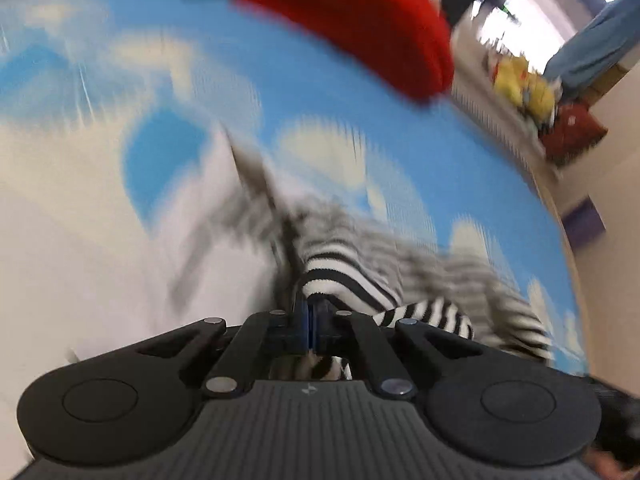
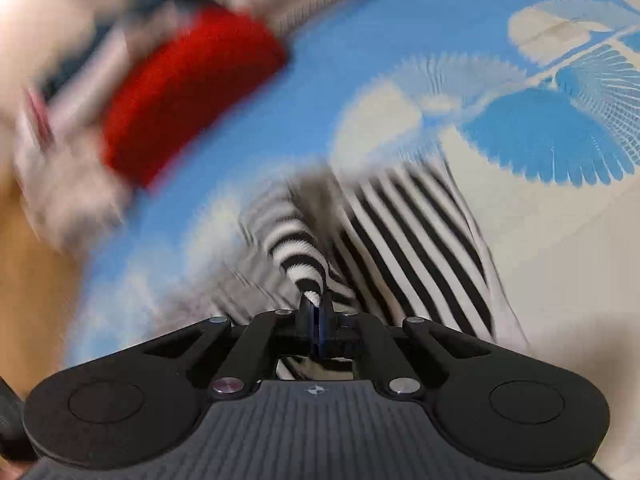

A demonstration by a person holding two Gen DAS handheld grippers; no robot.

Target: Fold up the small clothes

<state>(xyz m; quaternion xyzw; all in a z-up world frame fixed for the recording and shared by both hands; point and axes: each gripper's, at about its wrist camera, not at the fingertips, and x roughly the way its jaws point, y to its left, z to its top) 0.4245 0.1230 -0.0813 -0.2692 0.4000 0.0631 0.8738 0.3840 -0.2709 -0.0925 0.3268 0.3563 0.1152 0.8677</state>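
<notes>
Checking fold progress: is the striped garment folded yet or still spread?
Not neatly folded: the striped garment is bunched at both grippers, left gripper and right gripper, each shut on a pinch of it. Part lies flat; blur hides the rest.

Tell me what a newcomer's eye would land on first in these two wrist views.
First, the black-and-white striped garment, bunched at the centre, with both the left gripper and the right gripper shut on its fabric. Next, the red cloth, lying farther back on the blue-and-white patterned sheet. Much of both views is motion-blurred.
</notes>
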